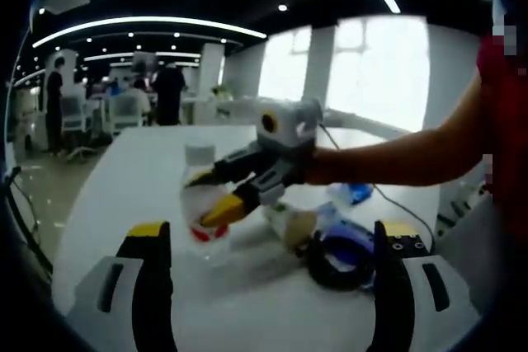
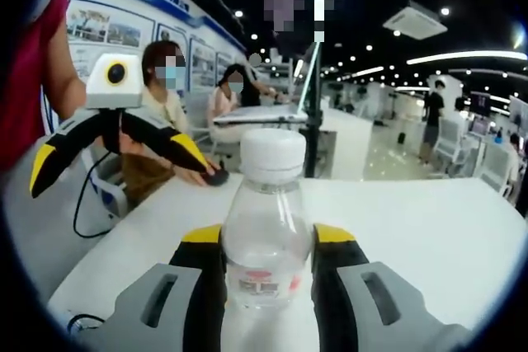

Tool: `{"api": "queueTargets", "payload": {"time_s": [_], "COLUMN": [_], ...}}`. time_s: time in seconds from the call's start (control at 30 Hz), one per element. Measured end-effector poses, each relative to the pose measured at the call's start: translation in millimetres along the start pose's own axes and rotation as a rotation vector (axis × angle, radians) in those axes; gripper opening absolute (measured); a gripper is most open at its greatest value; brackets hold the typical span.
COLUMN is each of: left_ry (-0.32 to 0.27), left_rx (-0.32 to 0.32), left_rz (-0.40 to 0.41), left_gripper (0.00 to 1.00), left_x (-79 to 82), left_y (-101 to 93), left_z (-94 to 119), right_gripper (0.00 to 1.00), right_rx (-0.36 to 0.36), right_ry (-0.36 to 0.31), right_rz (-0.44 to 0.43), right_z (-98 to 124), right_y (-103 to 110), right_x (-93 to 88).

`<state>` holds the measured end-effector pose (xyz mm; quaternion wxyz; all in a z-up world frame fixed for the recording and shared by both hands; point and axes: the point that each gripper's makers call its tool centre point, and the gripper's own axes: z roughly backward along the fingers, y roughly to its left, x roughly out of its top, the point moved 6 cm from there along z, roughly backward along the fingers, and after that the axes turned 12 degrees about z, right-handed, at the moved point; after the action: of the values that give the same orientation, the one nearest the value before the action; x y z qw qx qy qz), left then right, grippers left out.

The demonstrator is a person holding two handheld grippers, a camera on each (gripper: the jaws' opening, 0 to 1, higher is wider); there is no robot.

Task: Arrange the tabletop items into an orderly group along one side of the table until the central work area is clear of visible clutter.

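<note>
Right gripper view showed the right gripper [image 2: 268, 257] clamped on a clear plastic water bottle [image 2: 266, 228], jaws pressing its body at 9 and 3 o'clock just above the red-marked label. The bottle stood upright on the white table [image 2: 429, 228], white cap [image 2: 271, 154] at 12 o'clock. Judged light, thin-walled and smooth, it should be held mid-body with moderate force; excess squeeze would buckle it. Left gripper view showed that gripper reaching in from 3 o'clock on a bare forearm [image 1: 396, 158], angled down onto the bottle. The left gripper [image 1: 268, 245] hovered with jaws apart, holding nothing, above a roll of dark tape [image 1: 342, 257] at 5 o'clock.
</note>
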<state>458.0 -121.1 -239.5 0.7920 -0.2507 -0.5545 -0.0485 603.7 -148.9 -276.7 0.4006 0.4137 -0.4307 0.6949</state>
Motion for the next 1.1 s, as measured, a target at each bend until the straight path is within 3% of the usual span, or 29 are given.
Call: {"api": "queueTargets", "payload": {"time_s": [0.6, 0.83, 1.0, 1.1], "left_ry": [0.009, 0.007, 0.005, 0.005], "left_rx": [0.000, -0.001, 0.003, 0.003], "left_rz": [-0.005, -0.005, -0.005, -0.006], "left_gripper": [0.99, 0.99, 0.99, 0.99], "left_x": [-2.5, -3.8, -3.8, -3.5], "left_y": [-0.9, -2.1, -1.3, -2.1], "left_z": [2.1, 2.9, 4.0, 4.3], "right_gripper": [0.39, 0.41, 0.54, 0.54], "right_rx": [-0.126, -0.124, -0.129, -0.134], "right_ry": [0.058, 0.083, 0.084, 0.088], "right_rz": [0.002, -0.008, -0.025, -0.031], "right_z": [1.6, 1.0, 2.9, 7.4], "right_y": [6.3, 6.9, 6.1, 4.4], "right_x": [0.9, 2.3, 4.4, 4.4]}}
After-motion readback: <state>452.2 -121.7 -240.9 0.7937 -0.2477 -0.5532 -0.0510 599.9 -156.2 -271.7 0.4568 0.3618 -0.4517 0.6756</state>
